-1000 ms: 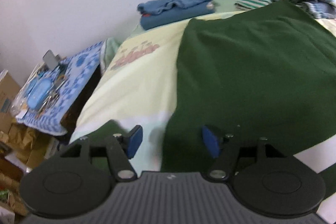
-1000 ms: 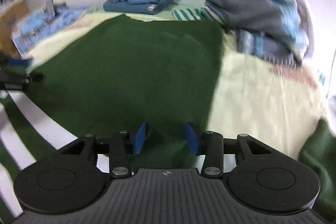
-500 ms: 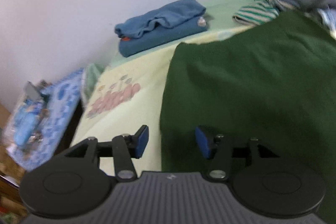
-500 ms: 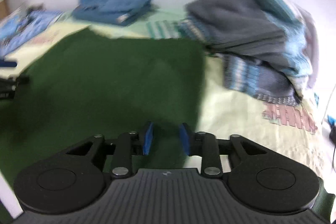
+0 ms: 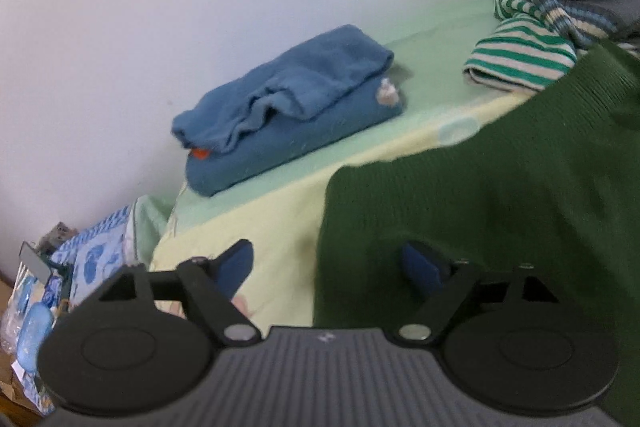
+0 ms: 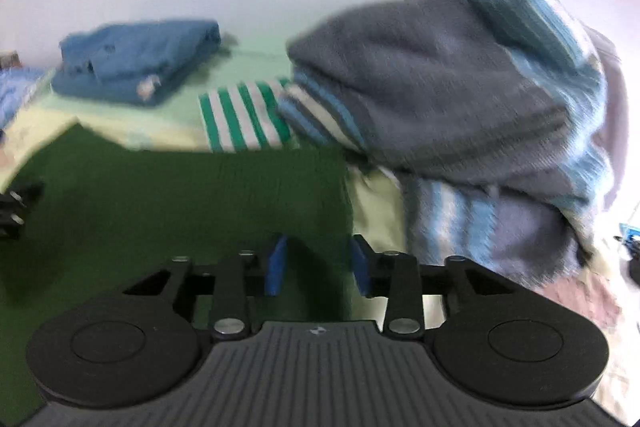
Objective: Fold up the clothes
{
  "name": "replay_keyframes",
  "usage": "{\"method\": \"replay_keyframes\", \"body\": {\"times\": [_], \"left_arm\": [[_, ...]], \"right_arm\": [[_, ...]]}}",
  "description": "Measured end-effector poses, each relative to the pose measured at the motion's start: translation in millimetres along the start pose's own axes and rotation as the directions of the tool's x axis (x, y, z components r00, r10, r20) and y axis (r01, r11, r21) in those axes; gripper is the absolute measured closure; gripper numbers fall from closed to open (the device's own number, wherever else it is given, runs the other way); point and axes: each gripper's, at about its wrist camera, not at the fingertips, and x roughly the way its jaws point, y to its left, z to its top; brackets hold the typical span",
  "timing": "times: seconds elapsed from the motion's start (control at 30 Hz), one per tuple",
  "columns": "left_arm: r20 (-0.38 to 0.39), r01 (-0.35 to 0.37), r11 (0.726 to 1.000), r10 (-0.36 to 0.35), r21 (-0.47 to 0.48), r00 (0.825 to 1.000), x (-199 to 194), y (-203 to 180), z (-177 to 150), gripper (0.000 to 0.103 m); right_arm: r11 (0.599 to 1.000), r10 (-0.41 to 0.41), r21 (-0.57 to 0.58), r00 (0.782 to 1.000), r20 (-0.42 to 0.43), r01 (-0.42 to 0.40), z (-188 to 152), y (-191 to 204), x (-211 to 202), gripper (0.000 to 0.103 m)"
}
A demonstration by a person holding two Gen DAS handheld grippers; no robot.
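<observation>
A dark green knit sweater [image 5: 500, 195] lies spread flat on the pale yellow-green bed sheet [image 5: 280, 211]. My left gripper [image 5: 328, 265] is open and low over the sweater's far left corner: the cloth's left edge runs between the fingers and the right pad [image 5: 420, 267] sits over green cloth. My right gripper [image 6: 318, 263] is open and straddles the right edge of the green sweater [image 6: 180, 195] near its far right corner. At the left border of the right wrist view, part of the left gripper [image 6: 12, 211] shows above the cloth.
A folded blue garment [image 5: 288, 107] lies by the white wall. A green-and-white striped piece [image 5: 520, 63] and a heaped grey and blue striped pile [image 6: 460, 79] crowd the sweater's far right. A bedside surface with a blue patterned cloth [image 5: 92, 251] stands left of the bed.
Both grippers have moved forward along the sweater toward its far edge near the wall. The left gripper's fingers have spread wider. The right gripper's gap is about the same.
</observation>
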Motion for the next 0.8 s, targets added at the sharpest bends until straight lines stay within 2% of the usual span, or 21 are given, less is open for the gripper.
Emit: {"method": "replay_keyframes", "body": {"times": [0.1, 0.17, 0.2, 0.23, 0.27, 0.33, 0.43, 0.53, 0.63, 0.67, 0.77, 0.8], "left_arm": [[0.008, -0.009, 0.999, 0.008, 0.05, 1.0, 3, -6, 6, 0.022], [-0.001, 0.005, 0.998, -0.005, 0.059, 1.0, 3, -1, 6, 0.026], [-0.016, -0.007, 0.999, 0.007, 0.046, 1.0, 3, 4, 5, 0.035], [-0.031, -0.018, 0.999, 0.019, 0.032, 0.999, 3, 9, 4, 0.044], [-0.059, -0.021, 1.0, 0.021, -0.004, 0.998, 2, 17, 3, 0.058], [-0.073, 0.029, 0.993, -0.037, -0.117, 0.997, -12, 36, -1, 0.075], [-0.034, 0.119, 0.966, -0.131, -0.231, 0.991, -55, 52, -13, 0.078], [0.02, 0.253, 0.938, -0.255, -0.238, 0.967, -108, 45, -33, 0.078], [0.038, 0.354, 0.928, -0.352, -0.115, 0.935, -159, 12, -58, 0.075], [0.041, 0.387, 0.919, -0.385, -0.073, 0.922, -176, 1, -66, 0.071], [0.019, 0.503, 0.863, -0.504, 0.045, 0.864, -220, -37, -79, 0.063], [0.018, 0.531, 0.844, -0.533, 0.074, 0.846, -233, -50, -81, 0.052]], "right_arm": [[0.997, -0.081, 0.001, 0.997, -0.012, 0.081, 0, 5, 9, 0.052], [0.984, -0.148, 0.095, 0.988, -0.046, 0.152, 2, -8, 6, 0.051], [0.982, -0.133, 0.13, 0.99, -0.052, 0.139, 0, -11, -2, 0.054], [0.981, -0.104, 0.161, 0.993, -0.053, 0.111, -2, -12, -12, 0.067], [0.978, -0.074, 0.191, 0.996, -0.052, 0.083, -5, -14, -22, 0.069], [0.987, -0.008, 0.162, 0.999, -0.033, 0.014, -15, 0, -48, 0.069], [0.989, 0.029, 0.144, 1.0, -0.011, -0.027, -46, 13, -100, 0.068], [0.987, 0.002, 0.163, 1.0, 0.005, -0.002, -78, 12, -143, 0.066], [0.968, -0.094, 0.233, 0.996, 0.005, 0.09, -114, -13, -194, 0.064], [0.96, -0.122, 0.254, 0.993, -0.001, 0.118, -122, -24, -204, 0.064], [0.93, -0.198, 0.31, 0.98, -0.028, 0.197, -143, -59, -229, 0.061], [0.918, -0.222, 0.328, 0.974, -0.038, 0.222, -150, -70, -238, 0.056]]}}
